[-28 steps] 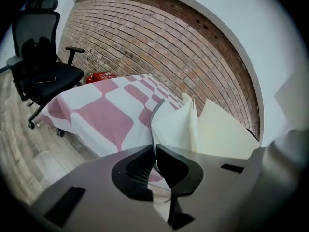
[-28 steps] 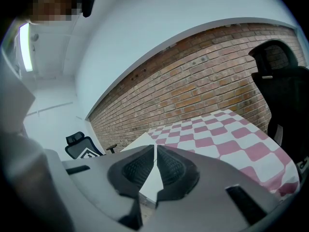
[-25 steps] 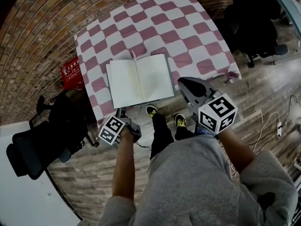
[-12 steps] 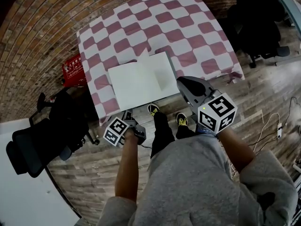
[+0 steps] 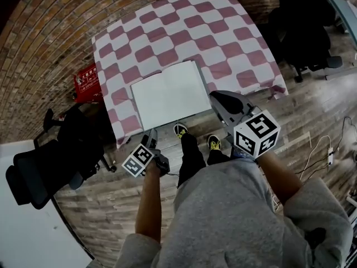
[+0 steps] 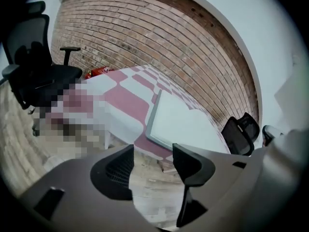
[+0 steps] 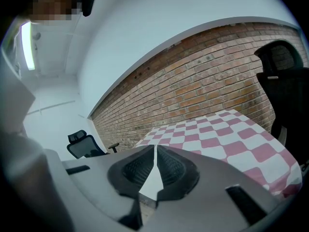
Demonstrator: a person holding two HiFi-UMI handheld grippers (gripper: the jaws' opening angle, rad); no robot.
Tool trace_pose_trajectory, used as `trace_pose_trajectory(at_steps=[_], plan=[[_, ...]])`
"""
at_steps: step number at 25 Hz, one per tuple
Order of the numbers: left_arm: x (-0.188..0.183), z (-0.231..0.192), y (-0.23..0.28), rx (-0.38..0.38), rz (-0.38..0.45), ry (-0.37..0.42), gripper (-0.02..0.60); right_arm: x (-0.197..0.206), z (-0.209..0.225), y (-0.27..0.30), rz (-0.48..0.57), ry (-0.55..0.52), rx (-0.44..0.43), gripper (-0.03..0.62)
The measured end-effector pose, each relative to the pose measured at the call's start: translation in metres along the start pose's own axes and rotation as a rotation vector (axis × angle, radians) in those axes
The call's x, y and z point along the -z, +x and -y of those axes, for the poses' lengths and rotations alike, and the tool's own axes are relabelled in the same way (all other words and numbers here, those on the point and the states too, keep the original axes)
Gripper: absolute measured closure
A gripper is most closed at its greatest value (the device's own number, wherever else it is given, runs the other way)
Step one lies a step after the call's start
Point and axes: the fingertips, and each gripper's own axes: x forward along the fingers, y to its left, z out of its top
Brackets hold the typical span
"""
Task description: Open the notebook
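- Brick wall [image 5: 50, 32] behind bench [image 5: 195, 32] under red-and-white checked cloth [image 5: 234, 49].
- White notebook [image 5: 170, 94] flat near bench's front edge.
- Left tongs [image 5: 151, 134] just spread wide, empty, off bench.
- Right tongs [image 5: 214, 97] closed together, empty, beside notebook.

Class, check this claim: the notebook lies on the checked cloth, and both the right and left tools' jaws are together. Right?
No: the jaws of the left tool have just been opening and stand apart, empty, as the left gripper view shows. The notebook, checked cloth and right tool are as stated.
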Motion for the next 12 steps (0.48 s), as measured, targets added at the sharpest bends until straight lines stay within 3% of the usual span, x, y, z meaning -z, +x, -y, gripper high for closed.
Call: trace_pose_trajectory(at_steps=[5, 12], plan=[[-0.008, 0.008, -0.018, 0.025, 0.086, 0.083, 0.325, -0.002, -0.002, -0.006, 0.006, -0.016, -0.006, 0.557], [-0.015, 0.062, -0.045, 0.054, 0.165, 0.397, 0.325, -0.013, -0.003, -0.025, 0.036, -0.044, -0.007, 0.557]])
